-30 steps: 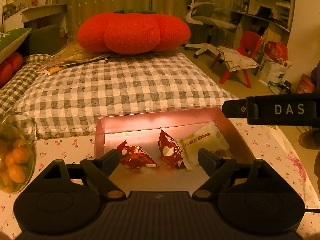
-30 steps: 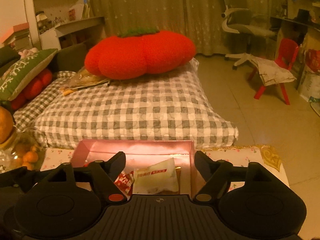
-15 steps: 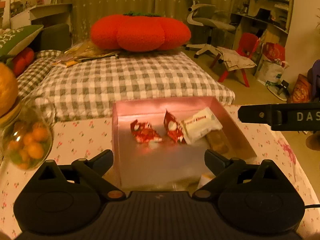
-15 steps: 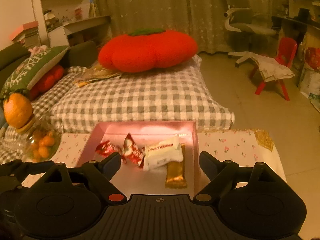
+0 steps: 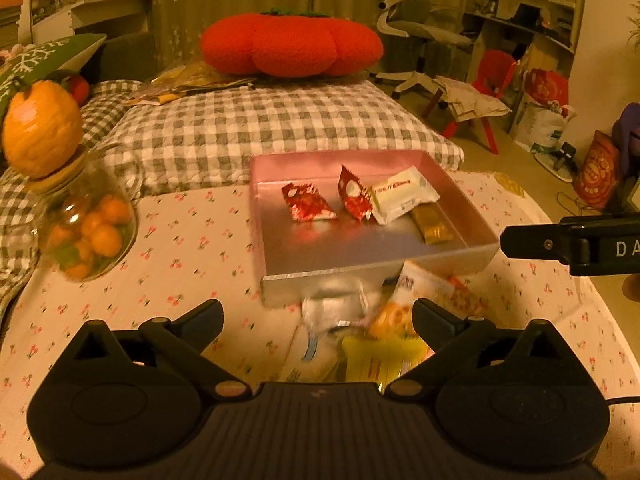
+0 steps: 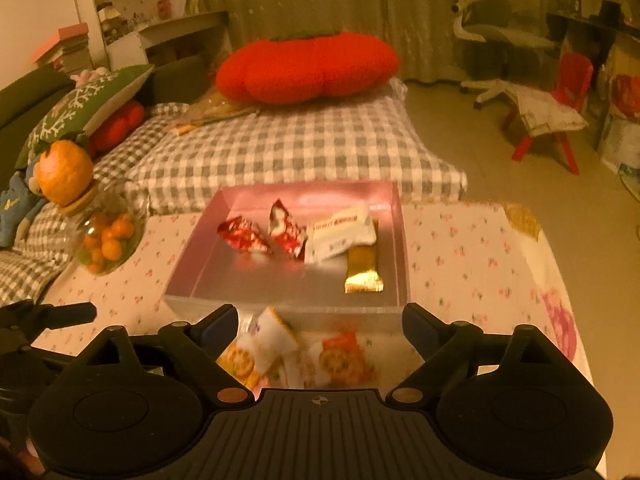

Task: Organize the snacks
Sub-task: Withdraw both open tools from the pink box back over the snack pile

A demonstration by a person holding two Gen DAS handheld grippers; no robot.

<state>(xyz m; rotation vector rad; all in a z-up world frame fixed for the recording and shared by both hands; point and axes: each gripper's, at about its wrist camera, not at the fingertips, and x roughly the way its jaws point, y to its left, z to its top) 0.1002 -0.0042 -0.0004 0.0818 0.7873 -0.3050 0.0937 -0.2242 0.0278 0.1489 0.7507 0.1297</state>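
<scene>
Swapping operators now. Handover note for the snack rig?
Left tongs: open, nothing held; jaws have just been opening.
Right tongs: open, nothing held; jaws have just been opening too.
Pink tray on the flowered tablecloth holds four snacks: two red packets, a white packet, a gold bar.
Left: loose snack packets lie on the cloth in front of the tray, between the tongs. Move them in.
</scene>
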